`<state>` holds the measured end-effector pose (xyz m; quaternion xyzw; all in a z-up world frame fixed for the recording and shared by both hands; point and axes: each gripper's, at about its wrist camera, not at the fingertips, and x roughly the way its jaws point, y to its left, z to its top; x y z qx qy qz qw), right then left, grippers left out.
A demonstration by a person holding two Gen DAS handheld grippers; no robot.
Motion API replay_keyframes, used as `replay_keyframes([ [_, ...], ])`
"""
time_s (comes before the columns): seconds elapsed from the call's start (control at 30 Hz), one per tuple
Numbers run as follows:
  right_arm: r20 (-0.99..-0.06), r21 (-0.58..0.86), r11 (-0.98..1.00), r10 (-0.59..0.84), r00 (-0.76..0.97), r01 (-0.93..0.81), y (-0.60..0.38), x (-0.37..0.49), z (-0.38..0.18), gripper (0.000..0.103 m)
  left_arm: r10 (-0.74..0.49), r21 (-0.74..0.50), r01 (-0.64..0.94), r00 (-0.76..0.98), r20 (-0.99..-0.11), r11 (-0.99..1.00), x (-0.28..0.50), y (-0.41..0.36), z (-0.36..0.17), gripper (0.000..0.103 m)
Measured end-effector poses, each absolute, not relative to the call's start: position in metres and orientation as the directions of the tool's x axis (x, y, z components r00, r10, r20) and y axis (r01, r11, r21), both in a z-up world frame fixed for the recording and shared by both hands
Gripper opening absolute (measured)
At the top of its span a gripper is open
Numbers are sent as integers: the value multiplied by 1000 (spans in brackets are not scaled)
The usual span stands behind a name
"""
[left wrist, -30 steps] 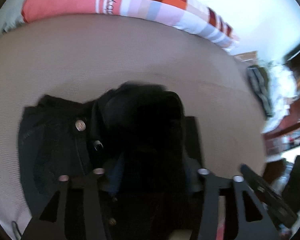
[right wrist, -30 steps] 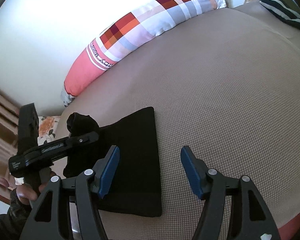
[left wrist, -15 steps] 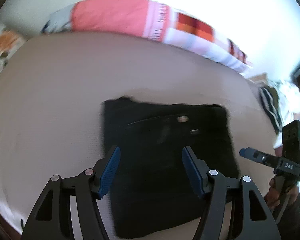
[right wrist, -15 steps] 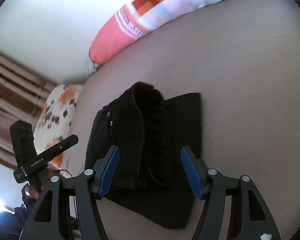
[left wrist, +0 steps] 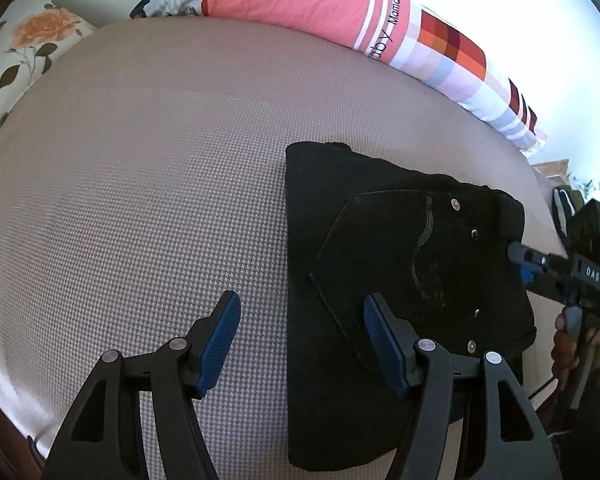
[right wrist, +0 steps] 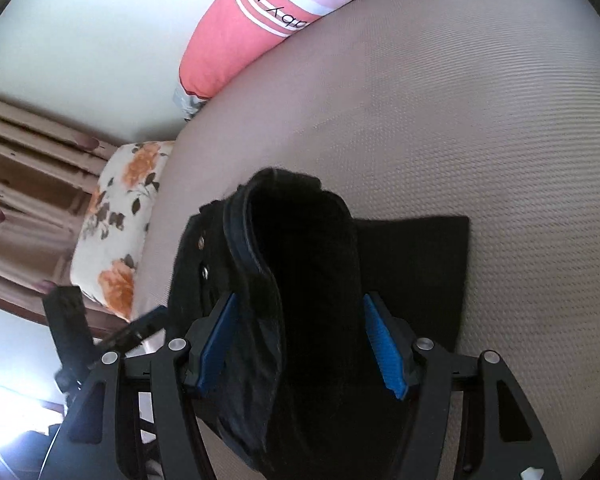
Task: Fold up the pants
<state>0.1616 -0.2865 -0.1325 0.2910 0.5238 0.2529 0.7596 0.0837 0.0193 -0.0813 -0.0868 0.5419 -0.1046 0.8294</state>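
Note:
The black pants [left wrist: 384, 264] lie folded in a compact rectangle on the beige bed [left wrist: 160, 184], with rivets and a back pocket facing up. My left gripper [left wrist: 300, 344] is open and empty, hovering above the pants' left edge. My right gripper [right wrist: 300, 340] is open, its blue pads on either side of the thick folded waistband end of the pants [right wrist: 300, 280]. In the left wrist view the right gripper [left wrist: 524, 260] shows at the pants' right edge.
A long pink and checked bolster pillow [left wrist: 340, 12] lies along the far side of the bed by the white wall. A floral pillow [right wrist: 120, 220] sits at the bed's end. Striped clothing [left wrist: 564, 204] lies at the far right.
My left gripper let go of the pants, opened and drew back to the left. My right gripper moved in close, its open jaws now around the folded waistband end.

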Motion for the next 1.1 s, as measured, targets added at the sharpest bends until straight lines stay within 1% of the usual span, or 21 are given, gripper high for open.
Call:
replay_keyframes([
  [0.13,-640,707,698,700,317,-113,-281,167,-132,58,-268,-258,79,386,-882,963,85,17,-82,65],
  [0.2,-637,710,695,702,319,-112,-280,172,-132,51,-265,-254,80,387,-883,964,86,16,-82,65],
  [0.33,-634,716,691,702,324,-98,-280,176,-134,42,-252,-235,91,394,-884,968,86,14,-83,65],
  [0.37,-645,703,704,689,329,-97,-278,175,-132,32,-249,-231,95,396,-884,968,87,13,-83,65],
  [0.4,-646,702,705,688,330,-97,-277,173,-131,20,-247,-227,99,395,-885,969,87,12,-83,65],
  [0.5,-660,674,733,655,368,-95,-271,165,-119,13,-243,-220,105,398,-884,970,87,10,-83,65],
  [0.73,-694,602,795,566,445,-72,-260,140,-76,10,-240,-201,135,409,-880,970,89,2,-73,65],
  [0.87,-693,587,808,535,483,-52,-261,126,-53,10,-250,-196,167,429,-868,966,89,-5,-61,65],
  [1.0,-692,586,810,512,508,-17,-272,115,-43,10,-261,-186,205,452,-853,961,92,-14,-49,65],
  [1.1,-692,594,804,495,525,26,-287,107,-47,10,-263,-167,236,468,-844,957,93,-21,-44,65],
])
